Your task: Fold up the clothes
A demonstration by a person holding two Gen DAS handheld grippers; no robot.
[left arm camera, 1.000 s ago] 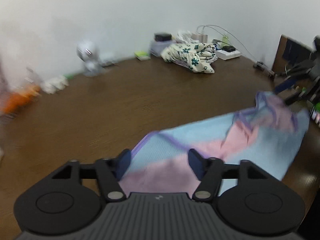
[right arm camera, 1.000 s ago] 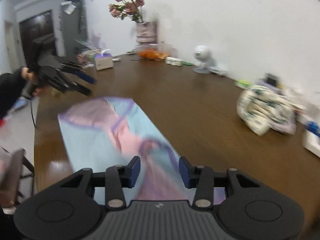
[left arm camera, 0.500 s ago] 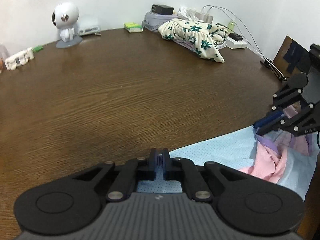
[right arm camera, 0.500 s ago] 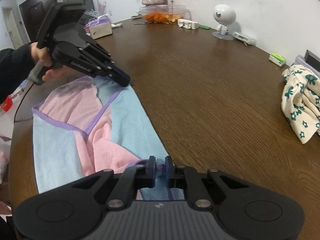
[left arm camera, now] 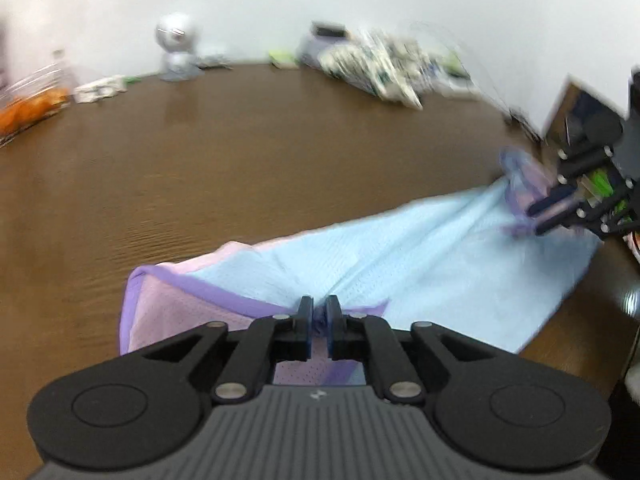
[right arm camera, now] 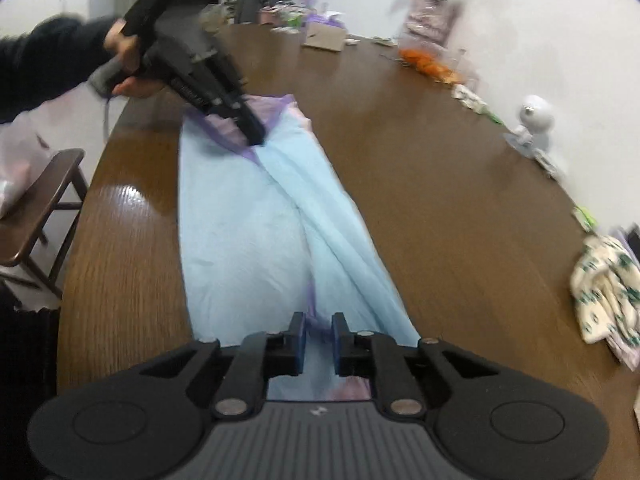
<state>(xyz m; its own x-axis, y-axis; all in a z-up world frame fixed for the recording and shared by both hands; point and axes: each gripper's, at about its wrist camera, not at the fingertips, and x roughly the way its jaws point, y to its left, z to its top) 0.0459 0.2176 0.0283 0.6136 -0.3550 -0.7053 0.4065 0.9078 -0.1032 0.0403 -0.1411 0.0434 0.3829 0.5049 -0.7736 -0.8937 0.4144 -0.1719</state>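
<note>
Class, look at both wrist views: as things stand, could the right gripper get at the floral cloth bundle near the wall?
Probably not yet: the right gripper is shut on the blue garment. The floral bundle lies apart across bare table, so the path itself looks free.

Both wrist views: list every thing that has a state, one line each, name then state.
Left gripper: shut on the garment's purple-trimmed edge.
Right gripper: shut on the garment's other end.
Light blue and pink mesh garment with purple trim: stretched lengthwise between the grippers, creased down the middle, lying on the table.
Brown wooden table: garment across its near edge.
Cream floral cloth: crumpled, unfolded.
Dark wooden chair: upright beside the table.
</note>
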